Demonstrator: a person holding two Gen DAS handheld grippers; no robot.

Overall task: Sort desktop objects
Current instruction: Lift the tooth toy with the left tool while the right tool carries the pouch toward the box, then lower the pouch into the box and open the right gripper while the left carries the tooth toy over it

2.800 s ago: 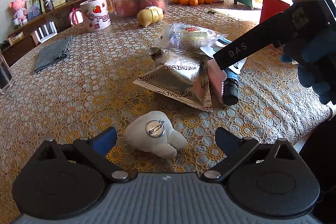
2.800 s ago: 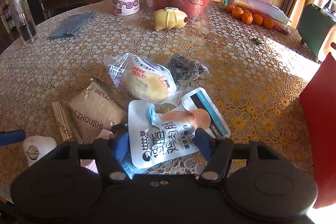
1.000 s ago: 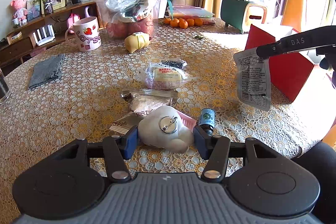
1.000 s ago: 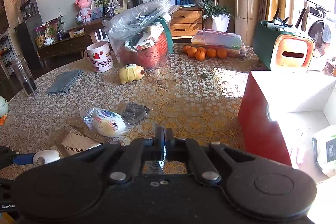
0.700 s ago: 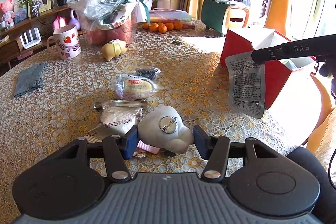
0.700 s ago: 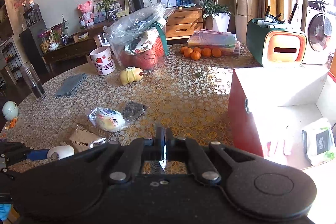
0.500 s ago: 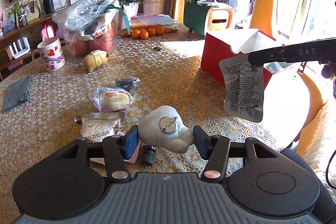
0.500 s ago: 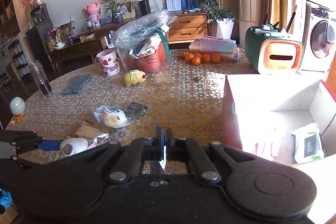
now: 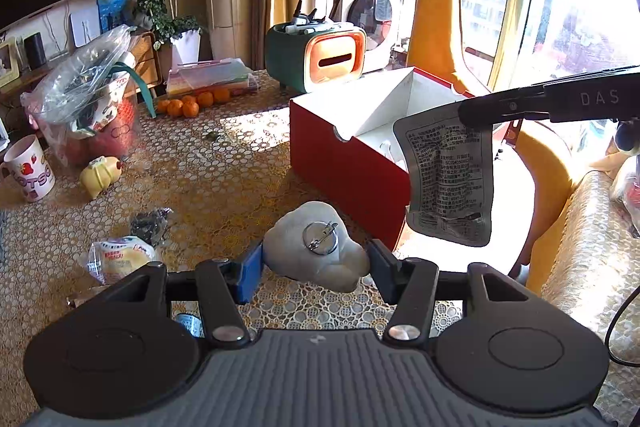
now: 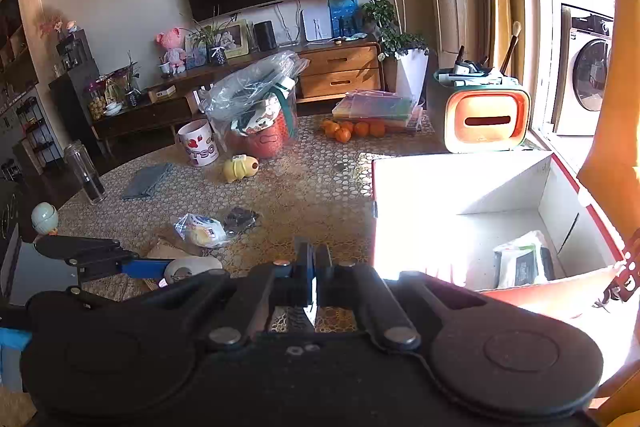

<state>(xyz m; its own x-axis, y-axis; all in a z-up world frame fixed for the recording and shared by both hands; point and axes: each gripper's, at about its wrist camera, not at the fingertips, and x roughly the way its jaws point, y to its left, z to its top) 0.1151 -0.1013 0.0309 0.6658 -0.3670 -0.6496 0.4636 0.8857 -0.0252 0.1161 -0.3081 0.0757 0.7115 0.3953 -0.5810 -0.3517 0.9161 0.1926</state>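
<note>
My left gripper (image 9: 314, 263) is shut on a white plush toy (image 9: 316, 247) with a metal pin on it, held above the table. My right gripper (image 10: 311, 277) is shut on a grey snack pouch (image 9: 448, 179); the pouch hangs from it in the air near the front corner of the red box (image 9: 344, 159). In the right wrist view only the pouch's thin edge (image 10: 310, 307) shows between the jaws. The open red box (image 10: 580, 187) has white inner walls and holds a dark wipes pack (image 10: 522, 261). The left gripper and toy also show in the right wrist view (image 10: 192, 267).
On the lace tablecloth lie a wrapped bun (image 9: 120, 255), a black packet (image 9: 148, 223), a yellow toy (image 9: 100, 175), a strawberry mug (image 9: 28, 171), a bagged basket (image 9: 92, 115), oranges (image 9: 188, 105) and a green-orange pen holder (image 9: 320, 57). A yellow chair (image 9: 552, 163) stands at the right.
Both grippers have closed on their objects, lifted them and carried them rightward toward the red box. The box now fills more of both views.
</note>
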